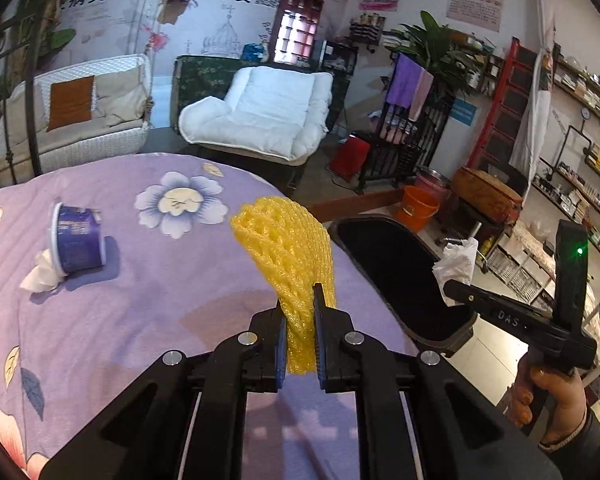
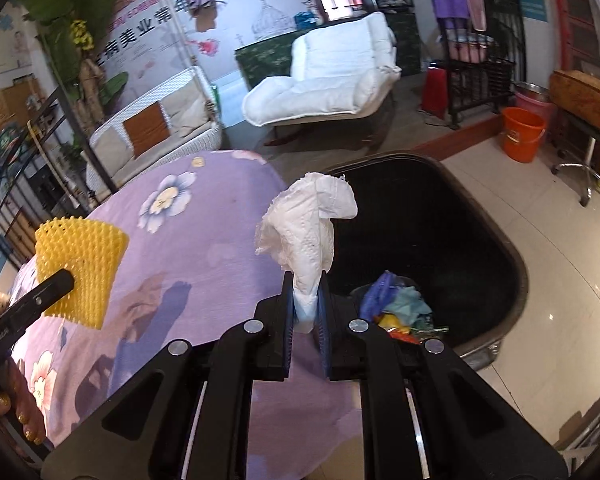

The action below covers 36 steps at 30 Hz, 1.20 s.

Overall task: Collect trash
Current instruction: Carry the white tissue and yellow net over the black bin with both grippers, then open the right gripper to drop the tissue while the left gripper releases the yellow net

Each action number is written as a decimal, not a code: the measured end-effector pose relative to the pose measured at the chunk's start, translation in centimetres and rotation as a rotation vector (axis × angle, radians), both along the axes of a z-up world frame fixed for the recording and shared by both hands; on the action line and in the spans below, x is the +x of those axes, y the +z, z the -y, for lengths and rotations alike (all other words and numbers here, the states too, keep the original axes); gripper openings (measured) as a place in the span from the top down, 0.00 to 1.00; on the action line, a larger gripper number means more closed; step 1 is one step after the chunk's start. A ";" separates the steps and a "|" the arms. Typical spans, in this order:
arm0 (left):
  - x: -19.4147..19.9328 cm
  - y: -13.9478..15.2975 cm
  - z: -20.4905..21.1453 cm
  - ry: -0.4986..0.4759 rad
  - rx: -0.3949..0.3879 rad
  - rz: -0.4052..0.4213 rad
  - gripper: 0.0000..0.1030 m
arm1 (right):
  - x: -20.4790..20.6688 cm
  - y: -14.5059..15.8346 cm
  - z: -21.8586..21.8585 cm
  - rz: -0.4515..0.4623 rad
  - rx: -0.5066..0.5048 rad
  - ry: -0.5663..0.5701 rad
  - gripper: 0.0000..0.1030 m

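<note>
My left gripper [image 1: 299, 300] is shut on a yellow foam fruit net [image 1: 288, 248] and holds it above the purple floral tablecloth [image 1: 140, 320]; the net also shows in the right wrist view [image 2: 80, 268]. My right gripper [image 2: 305, 280] is shut on a crumpled white tissue [image 2: 308, 224], near the table's edge beside the black trash bin [image 2: 440, 232], which holds coloured trash [image 2: 396, 312]. The bin [image 1: 396, 264] and tissue [image 1: 458, 260] also show in the left wrist view. A blue-and-white cup [image 1: 76, 240] lies on its side on the cloth with another tissue [image 1: 40, 276] at its mouth.
An orange bucket [image 2: 524, 134] and a pink one stand on the tiled floor beyond the bin. A white lounge chair [image 1: 260, 112] and a white wicker sofa [image 1: 80, 108] stand behind the table. Shelves line the right wall.
</note>
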<state>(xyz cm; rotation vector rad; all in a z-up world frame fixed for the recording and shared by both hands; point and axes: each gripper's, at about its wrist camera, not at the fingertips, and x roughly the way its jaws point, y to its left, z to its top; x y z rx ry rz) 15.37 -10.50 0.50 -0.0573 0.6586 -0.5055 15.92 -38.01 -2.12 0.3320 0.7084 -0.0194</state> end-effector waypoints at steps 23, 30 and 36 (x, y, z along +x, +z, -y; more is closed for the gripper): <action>0.6 -1.2 8.4 -0.203 0.072 -0.025 0.89 | 3.9 -5.3 5.2 -0.091 0.025 -0.147 0.32; 1.8 -1.6 11.1 -0.252 0.066 -0.063 0.89 | -0.1 -3.6 6.1 -0.026 -0.047 -0.180 0.25; 2.5 -2.3 13.9 -0.303 0.077 -0.089 0.89 | -2.8 -2.7 7.1 -0.004 -0.069 -0.211 0.22</action>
